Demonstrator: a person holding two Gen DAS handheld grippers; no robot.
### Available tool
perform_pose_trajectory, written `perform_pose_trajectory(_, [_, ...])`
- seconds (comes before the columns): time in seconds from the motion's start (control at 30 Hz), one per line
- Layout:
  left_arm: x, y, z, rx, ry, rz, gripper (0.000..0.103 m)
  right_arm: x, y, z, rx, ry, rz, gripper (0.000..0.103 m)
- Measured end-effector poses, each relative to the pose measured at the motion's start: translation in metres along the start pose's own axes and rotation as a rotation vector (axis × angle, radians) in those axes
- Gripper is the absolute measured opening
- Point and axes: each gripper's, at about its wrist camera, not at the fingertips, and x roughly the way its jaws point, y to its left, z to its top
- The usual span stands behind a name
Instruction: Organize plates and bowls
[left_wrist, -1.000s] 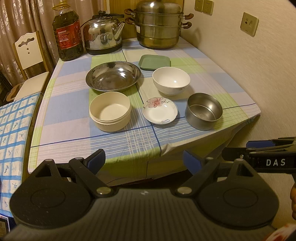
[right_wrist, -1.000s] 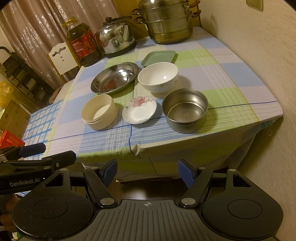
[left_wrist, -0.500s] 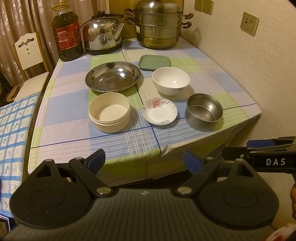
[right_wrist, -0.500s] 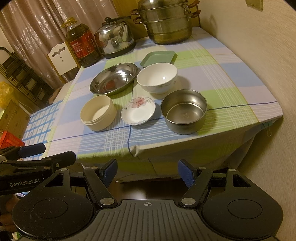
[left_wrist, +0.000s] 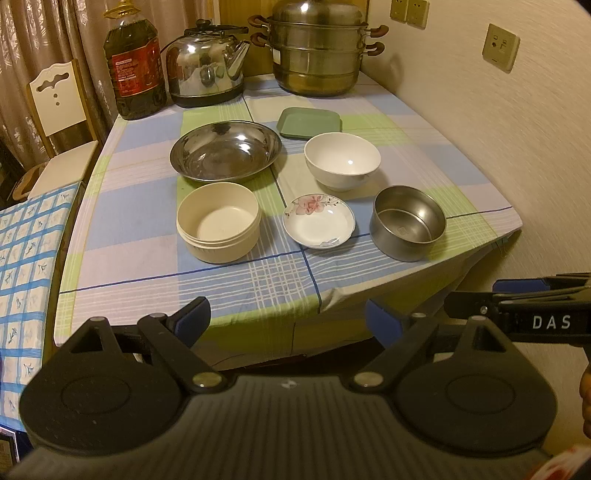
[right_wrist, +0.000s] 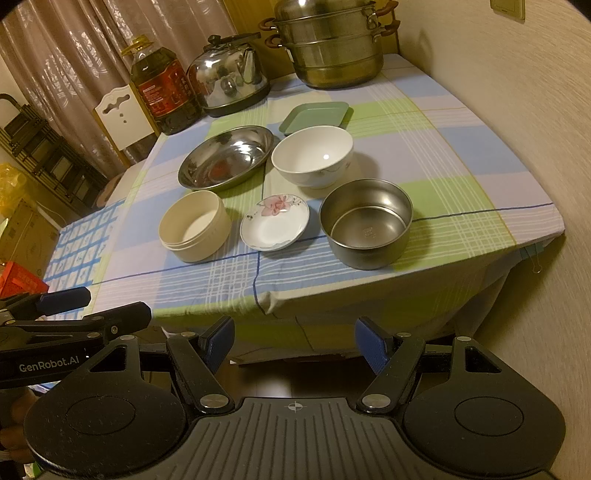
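Note:
On the checked tablecloth sit a wide steel plate, a cream round bowl, a small flowered saucer, a white bowl, a steel bowl and a green square plate. All stand apart, none stacked. My left gripper and right gripper hang open and empty in front of the table's near edge, short of the dishes.
At the back stand an oil bottle, a steel kettle and a stacked steamer pot. The wall runs along the table's right side. A white chair and blue checked cloth lie left.
Both grippers have crept slightly toward the table; the dishes sit a little lower and larger in each view. Nothing on the table has moved.

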Motion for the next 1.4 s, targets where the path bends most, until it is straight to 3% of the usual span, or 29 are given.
perform_pose_trajectory(1.4, [0.0006,0.0003,0.0003,0.001,0.005,0.0,0.09,0.0051,-0.0056,0.0055,-0.001,0.001,0.002,0.072])
